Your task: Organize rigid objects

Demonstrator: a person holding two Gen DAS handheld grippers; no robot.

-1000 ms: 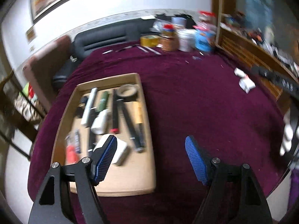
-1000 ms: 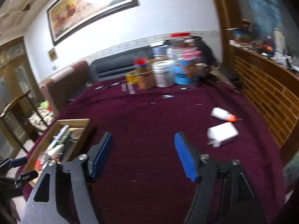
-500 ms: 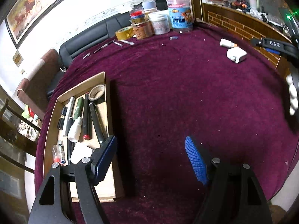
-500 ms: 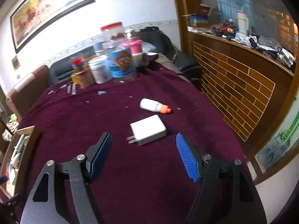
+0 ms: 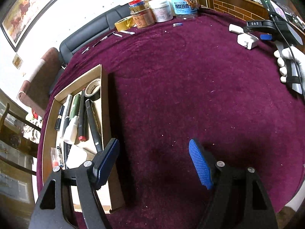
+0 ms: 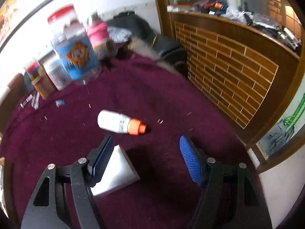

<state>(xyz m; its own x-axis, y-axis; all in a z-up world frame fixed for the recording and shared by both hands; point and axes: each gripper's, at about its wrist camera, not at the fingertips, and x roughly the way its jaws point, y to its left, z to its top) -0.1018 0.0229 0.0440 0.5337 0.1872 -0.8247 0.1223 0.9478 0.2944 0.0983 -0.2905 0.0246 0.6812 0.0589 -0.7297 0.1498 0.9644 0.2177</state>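
- Left wrist view only: a cardboard tray (image 5: 103,103) at frame left on the maroon counter (image 5: 181,95) holds markers, a tape roll (image 5: 92,90) and a glue bottle.
- Left gripper (image 5: 154,162): jaws wide apart, nothing between them.
- Right wrist view: white charger (image 6: 116,171) lies lower centre beside the left jaw; an orange-capped bottle (image 6: 118,123) lies just beyond.
- Right gripper (image 6: 145,159): jaws spread, gripping nothing.

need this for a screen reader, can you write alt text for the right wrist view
The open right gripper hovers over a maroon velvet tablecloth, a flat white charger block partly under its left finger. Just ahead, a white plastic bottle with an orange cap lies on its side; blurred jars stand at the far edge.
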